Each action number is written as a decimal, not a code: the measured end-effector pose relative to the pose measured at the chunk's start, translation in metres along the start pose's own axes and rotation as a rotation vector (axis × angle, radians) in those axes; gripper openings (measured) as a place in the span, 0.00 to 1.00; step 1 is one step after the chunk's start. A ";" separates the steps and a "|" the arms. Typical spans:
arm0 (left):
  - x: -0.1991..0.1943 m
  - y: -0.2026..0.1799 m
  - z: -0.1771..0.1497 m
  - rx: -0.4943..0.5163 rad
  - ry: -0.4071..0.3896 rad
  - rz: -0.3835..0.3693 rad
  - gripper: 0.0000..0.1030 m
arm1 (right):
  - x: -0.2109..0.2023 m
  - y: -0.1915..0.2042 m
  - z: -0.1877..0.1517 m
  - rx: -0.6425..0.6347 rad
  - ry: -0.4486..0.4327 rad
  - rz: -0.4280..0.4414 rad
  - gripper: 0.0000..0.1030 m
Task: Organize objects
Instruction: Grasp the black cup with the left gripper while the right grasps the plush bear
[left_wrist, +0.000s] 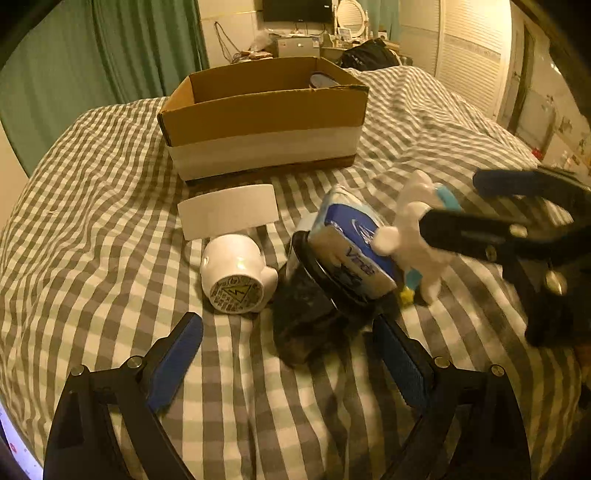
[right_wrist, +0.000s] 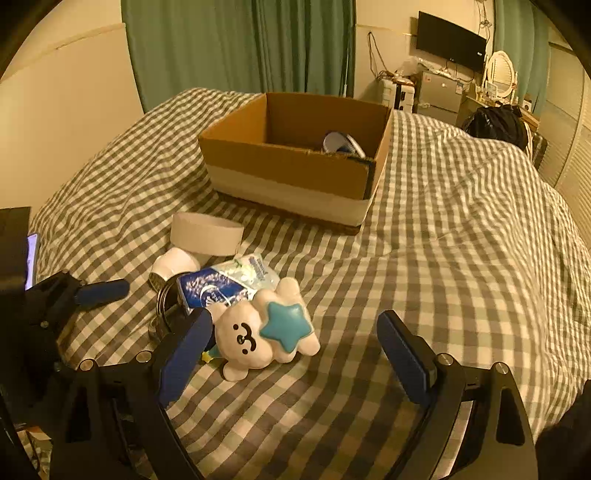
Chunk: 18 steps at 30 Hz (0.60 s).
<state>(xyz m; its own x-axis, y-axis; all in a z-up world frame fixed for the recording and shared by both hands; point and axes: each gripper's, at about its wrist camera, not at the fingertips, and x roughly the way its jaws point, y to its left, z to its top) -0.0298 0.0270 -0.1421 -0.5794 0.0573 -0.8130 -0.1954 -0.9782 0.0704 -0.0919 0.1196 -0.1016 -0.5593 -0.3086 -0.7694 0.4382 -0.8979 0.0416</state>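
Cardboard box (right_wrist: 295, 162), brown with a white band round its lower walls, open-topped, standing on the grey-and-white checked bedspread (right_wrist: 443, 240) beyond the loose items. Contents: one dark blue and white object (right_wrist: 343, 144) in the far right corner, too hidden to name.

White curved card strip (left_wrist: 228, 211): lying on the bedspread just before the box, apart from it.

White mug (left_wrist: 236, 275): on its side, printed base turned toward my left camera, just beside the strip.

Dark round-rimmed container (left_wrist: 317, 295): next to the mug; blurred, kind not clear.

Blue tissue pack (left_wrist: 354, 247): propped tilted on the dark container, touching the plush toy.

White plush toy (right_wrist: 266, 332) with a teal star on its body and a drawn face: lying on the bedspread, head toward my right camera.

My left gripper (left_wrist: 288, 354): jaws spread wide, holding nothing, low over the bedspread with the dark container between and just ahead of the fingertips.

My right gripper (right_wrist: 295, 339): jaws spread wide, holding nothing. The plush toy lies between the blue pads (right_wrist: 400, 352), close against the left-hand one. In the left wrist view one finger appears to overlap the toy; whether it touches, I cannot tell.

Green curtains (right_wrist: 240, 48): hanging behind the bed.
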 end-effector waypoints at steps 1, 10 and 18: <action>0.002 0.000 0.001 -0.001 0.002 -0.016 0.88 | 0.003 0.000 -0.001 0.004 0.009 0.005 0.85; 0.005 -0.007 -0.001 0.023 -0.001 -0.087 0.57 | 0.011 0.007 -0.004 -0.016 0.044 0.071 0.59; -0.007 0.000 -0.001 -0.012 -0.006 -0.109 0.56 | 0.002 0.003 -0.006 0.018 0.015 0.090 0.50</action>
<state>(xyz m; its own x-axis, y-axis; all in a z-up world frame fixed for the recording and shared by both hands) -0.0251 0.0261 -0.1371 -0.5601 0.1650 -0.8118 -0.2486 -0.9683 -0.0253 -0.0879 0.1182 -0.1067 -0.5073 -0.3841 -0.7714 0.4733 -0.8723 0.1230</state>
